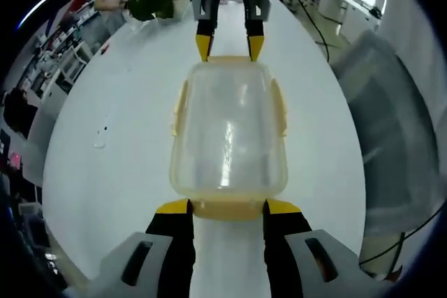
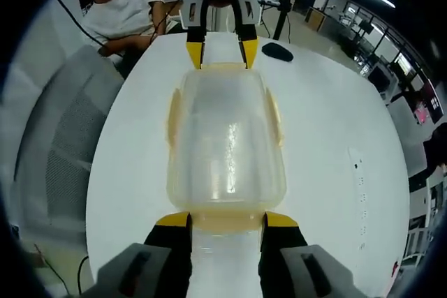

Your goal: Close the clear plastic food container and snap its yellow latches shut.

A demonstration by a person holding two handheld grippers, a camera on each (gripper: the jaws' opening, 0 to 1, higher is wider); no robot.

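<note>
White table (image 1: 105, 172) carries the clear food container (image 1: 229, 134), lid on. Left gripper (image 1: 228, 207) and right gripper (image 2: 227, 220) stand wide at opposite ends, tips by its yellow end latches (image 1: 228, 209).

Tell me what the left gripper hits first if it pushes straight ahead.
The left gripper would meet the clear container's near end latch first; its jaws already flank it. The right gripper faces it from the far end.

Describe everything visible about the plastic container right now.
The container is clear plastic with rounded corners, a lid on top and yellow latches along its sides. It sits on the white table between the left gripper and the right gripper, one at each short end, jaws open.
</note>
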